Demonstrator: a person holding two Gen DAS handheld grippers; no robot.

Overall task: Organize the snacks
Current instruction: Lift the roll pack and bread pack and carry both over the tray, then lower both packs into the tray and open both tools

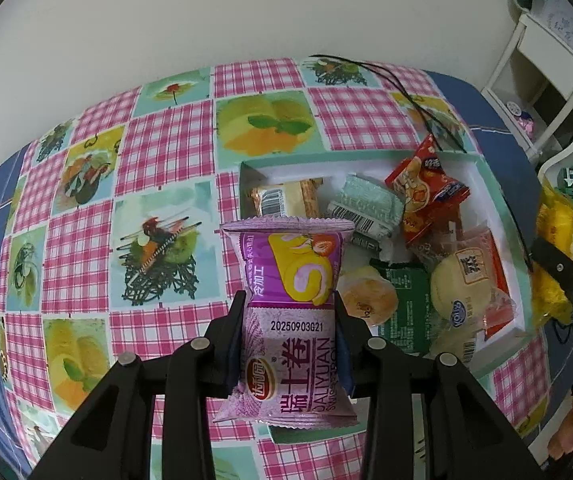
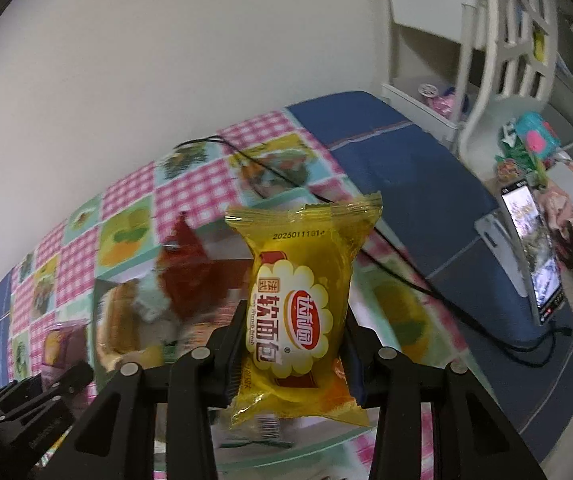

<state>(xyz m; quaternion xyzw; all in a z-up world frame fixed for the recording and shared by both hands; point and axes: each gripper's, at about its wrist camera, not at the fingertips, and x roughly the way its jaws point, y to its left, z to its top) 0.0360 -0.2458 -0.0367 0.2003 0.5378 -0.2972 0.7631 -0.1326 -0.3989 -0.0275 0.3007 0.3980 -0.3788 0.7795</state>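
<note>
- Your left gripper (image 1: 290,320) pinches the purple Swiss roll pack (image 1: 291,320), held upright above the tablecloth (image 1: 158,152), just beside the box (image 1: 498,200).
- Your right gripper (image 2: 294,336) clamps the yellow bread pack (image 2: 300,312) aloft.
- You look mid-sort, both packs lifted; next, likely set each down in its own group.

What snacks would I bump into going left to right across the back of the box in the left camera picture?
Brown-and-white wafer packet → pale green packet → red snack packet.
</note>
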